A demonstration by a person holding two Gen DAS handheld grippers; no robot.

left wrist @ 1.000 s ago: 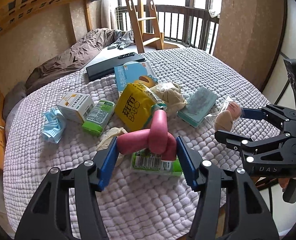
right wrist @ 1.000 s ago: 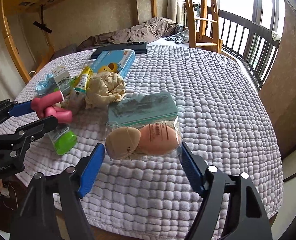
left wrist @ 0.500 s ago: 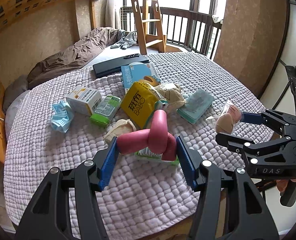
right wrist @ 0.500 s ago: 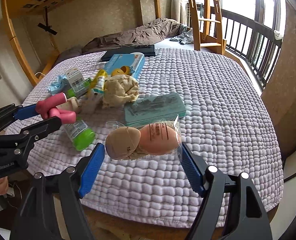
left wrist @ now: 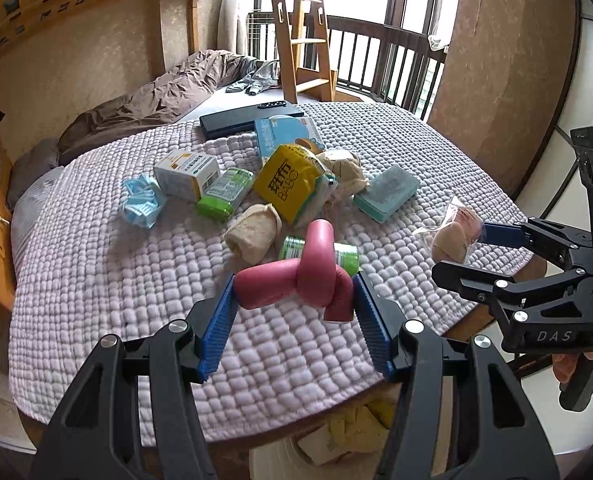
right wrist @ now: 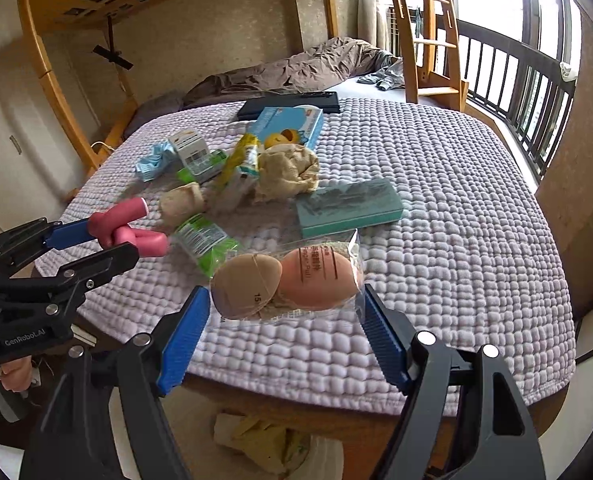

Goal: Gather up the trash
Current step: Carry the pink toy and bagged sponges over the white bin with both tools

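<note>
Left wrist view, left to right. Crumpled light-blue face mask (left wrist: 142, 204) at 10 o'clock on the quilted lilac bedspread (left wrist: 96, 280). Just right of it, a white and orange cardboard box (left wrist: 187, 174), with a green-labelled wipes pack (left wrist: 225, 194) touching its right side. Toward 12 o'clock, a yellow printed pouch (left wrist: 288, 184) leans on a wad of beige crumpled paper (left wrist: 342, 170); behind both, a flat light-blue carton (left wrist: 286, 134) and a black slab-shaped device (left wrist: 248, 120). A rolled beige cloth (left wrist: 252, 232) lies just below the yellow pouch. A teal rectangular block (left wrist: 386, 192) sits at 1 o'clock.

Left gripper (left wrist: 294, 304): blue pads pressed on both sides of a knotted pink foam tube (left wrist: 296, 276), held clear above the bedspread. A second green-labelled pack (left wrist: 340, 254) lies on the cover partly hidden behind the tube.

At 3 o'clock, the right gripper (left wrist: 468, 252) carries a clear plastic bag with two egg-shaped makeup sponges (left wrist: 454, 236), one tan, one peach. A hand (left wrist: 576, 364) shows on its handle.

Right wrist view: the left gripper and pink tube (right wrist: 124, 228) appear at 9 o'clock. The sponge bag (right wrist: 288, 280) hangs at centre between the right gripper's blue pads (right wrist: 186, 332), above the near edge of the bed. Its right edge meets the right pad; contact on the left looks likely but the clear film makes it hard to confirm.

At 6 o'clock, below the bed edge, a white bin (right wrist: 320, 456) holds yellowish crumpled scraps (right wrist: 256, 436).
</note>
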